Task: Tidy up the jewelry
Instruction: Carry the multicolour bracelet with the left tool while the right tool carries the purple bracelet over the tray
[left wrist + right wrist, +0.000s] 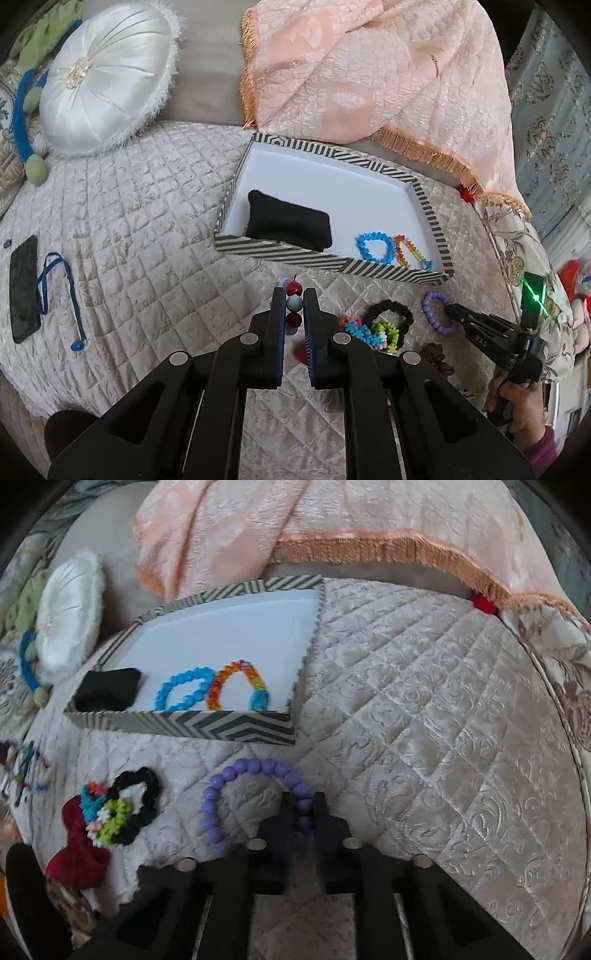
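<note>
Two bracelets point(210, 690) already lie in the tray point(229, 727). Near its front wall, left gripper point(294, 301) pinches beads point(294, 303), right gripper point(303, 805) pinches the purple bracelet point(255, 771); scrunchies point(122, 805) remain on the bed.

Quilted beige bedspread point(140, 206) fills the centre; round white satin cushion point(107, 81) at 10 o'clock; peach fringed throw point(362, 66) at 1 o'clock; damask-patterned blue wall point(554, 122) at 3 o'clock.
</note>
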Motion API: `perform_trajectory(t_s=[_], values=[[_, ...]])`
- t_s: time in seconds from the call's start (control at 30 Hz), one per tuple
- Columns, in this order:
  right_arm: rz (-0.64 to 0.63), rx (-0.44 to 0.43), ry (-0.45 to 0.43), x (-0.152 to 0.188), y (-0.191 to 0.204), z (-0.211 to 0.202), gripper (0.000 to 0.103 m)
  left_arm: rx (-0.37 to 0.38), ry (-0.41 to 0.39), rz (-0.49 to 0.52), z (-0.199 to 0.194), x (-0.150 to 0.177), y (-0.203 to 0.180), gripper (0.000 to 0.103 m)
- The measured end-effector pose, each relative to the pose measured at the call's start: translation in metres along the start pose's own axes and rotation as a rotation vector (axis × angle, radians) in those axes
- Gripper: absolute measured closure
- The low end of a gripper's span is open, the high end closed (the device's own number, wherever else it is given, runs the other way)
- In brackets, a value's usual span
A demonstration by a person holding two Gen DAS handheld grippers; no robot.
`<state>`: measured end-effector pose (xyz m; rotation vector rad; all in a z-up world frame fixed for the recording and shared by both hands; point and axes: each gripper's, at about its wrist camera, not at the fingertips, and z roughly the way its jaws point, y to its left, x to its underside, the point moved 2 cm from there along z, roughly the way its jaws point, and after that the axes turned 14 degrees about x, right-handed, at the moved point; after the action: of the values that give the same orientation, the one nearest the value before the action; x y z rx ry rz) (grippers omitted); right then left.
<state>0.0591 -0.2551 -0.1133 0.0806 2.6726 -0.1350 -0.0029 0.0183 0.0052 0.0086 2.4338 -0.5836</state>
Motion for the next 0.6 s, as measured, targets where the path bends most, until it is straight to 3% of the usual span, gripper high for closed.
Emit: perform_trajectory(t_s=[0.23, 0.6], values=[[0.007, -0.021, -0.122, -0.007, -0.003, -0.051, 0.094, 0.008, -0.017, 0.041, -0.004, -0.012, -0.016, 0.095], [-0.003, -0.067, -0.214, -0.033, 0.004, -0.096, 0.094, -0.003, -0.037, 0.097, -0.002, -0.033, -0.03, 0.095]])
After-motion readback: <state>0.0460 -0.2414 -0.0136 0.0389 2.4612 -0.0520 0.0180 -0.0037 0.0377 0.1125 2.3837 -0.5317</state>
